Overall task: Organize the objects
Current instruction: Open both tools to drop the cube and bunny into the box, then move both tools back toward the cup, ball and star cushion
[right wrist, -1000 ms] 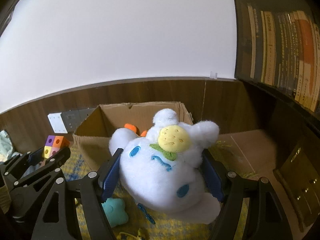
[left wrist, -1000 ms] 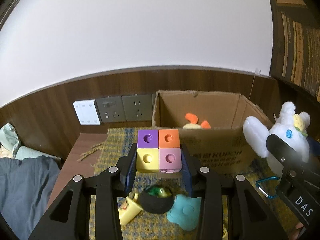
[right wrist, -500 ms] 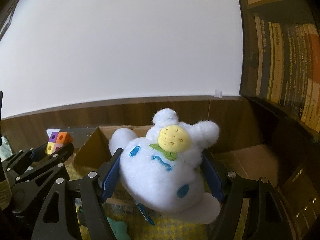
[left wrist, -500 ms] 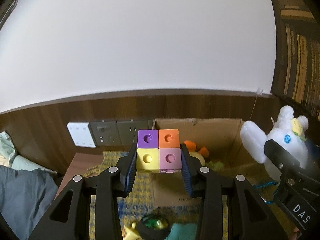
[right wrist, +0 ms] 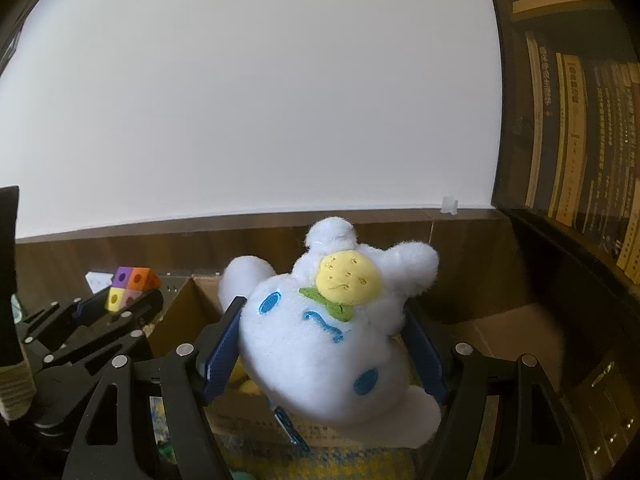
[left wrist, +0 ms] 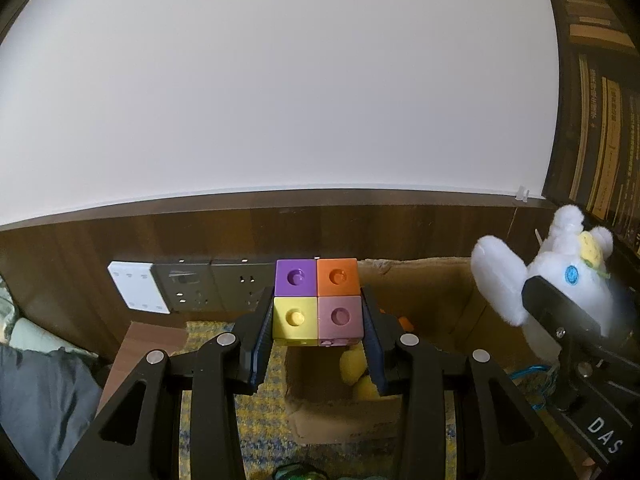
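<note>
1. Cardboard box (left wrist: 420, 288) is the collecting place, and it stands open on the yellow-and-blue woven mat (left wrist: 264, 412) against the wood-panelled wall. A yellow plush with orange parts (left wrist: 356, 364) already lies inside it, so at least one thing looks put away.

2. Two more things are on their way but not yet dropped. The left gripper (left wrist: 318, 330) pinches a block of four joined cubes (left wrist: 318, 302), purple and orange above, yellow and pink below; its blue pads press the lower pair from both sides, and the block hangs above the box's near left corner.

3. The right gripper (right wrist: 324, 354) squeezes a white plush toy (right wrist: 328, 328) with blue eyes and a yellow hat, the pads sunk into its soft body. The toy is held over the box opening, and in the left wrist view it sits at the far right, above the box's right wall.

4. What is left, as I judge it: lower and release both things into the box, then fetch whatever remains on the mat. Only a dark green-tinted thing (left wrist: 296, 474) shows at the lower edge of the left view; I cannot tell what it is.

5. Against a second ago, both hands have risen and come forward: the box then lay ahead, beyond the block, with a teal star-shaped toy and a pale yellow piece visible on the mat below. Those have slid out of view, and the box interior now shows below the block. Both grips look unchanged.
</note>
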`<state>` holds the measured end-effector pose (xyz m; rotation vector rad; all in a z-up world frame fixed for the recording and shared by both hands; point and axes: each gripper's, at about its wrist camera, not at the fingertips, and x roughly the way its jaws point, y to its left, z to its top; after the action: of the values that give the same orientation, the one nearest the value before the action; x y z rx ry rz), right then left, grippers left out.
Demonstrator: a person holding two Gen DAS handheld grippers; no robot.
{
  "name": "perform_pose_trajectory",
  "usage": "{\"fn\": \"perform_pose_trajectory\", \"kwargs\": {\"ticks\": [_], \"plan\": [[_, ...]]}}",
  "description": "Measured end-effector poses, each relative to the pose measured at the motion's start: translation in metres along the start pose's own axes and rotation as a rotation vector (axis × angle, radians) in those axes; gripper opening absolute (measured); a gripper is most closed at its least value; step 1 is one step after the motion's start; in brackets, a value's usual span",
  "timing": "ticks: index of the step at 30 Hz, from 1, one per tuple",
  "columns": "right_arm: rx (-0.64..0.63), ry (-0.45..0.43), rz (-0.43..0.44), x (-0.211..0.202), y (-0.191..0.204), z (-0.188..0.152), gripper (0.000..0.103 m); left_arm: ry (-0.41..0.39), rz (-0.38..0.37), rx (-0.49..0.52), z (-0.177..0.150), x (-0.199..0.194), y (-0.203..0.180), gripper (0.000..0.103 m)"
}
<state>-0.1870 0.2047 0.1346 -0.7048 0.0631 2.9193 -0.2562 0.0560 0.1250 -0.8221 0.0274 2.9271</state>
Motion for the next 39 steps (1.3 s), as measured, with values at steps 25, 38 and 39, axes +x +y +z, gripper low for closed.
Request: {"fn": "perform_pose_trajectory", "kwargs": {"ticks": [25,38,39], "plan": [[0.018,0.017,0.006,0.024,-0.002,0.024,0.098,0.005,0.032,-0.028,0.02,0.02,0.012,0.086],[0.009,-0.002,-0.006,-0.013,0.0,-0.011,0.102,-0.006,0.058,-0.003,-0.017,-0.02,0.012,0.103],[0.007,0.003,-0.002,-0.015,0.002,-0.014,0.102,0.0,0.06,-0.004,-0.02,-0.021,0.013,0.103]]}}
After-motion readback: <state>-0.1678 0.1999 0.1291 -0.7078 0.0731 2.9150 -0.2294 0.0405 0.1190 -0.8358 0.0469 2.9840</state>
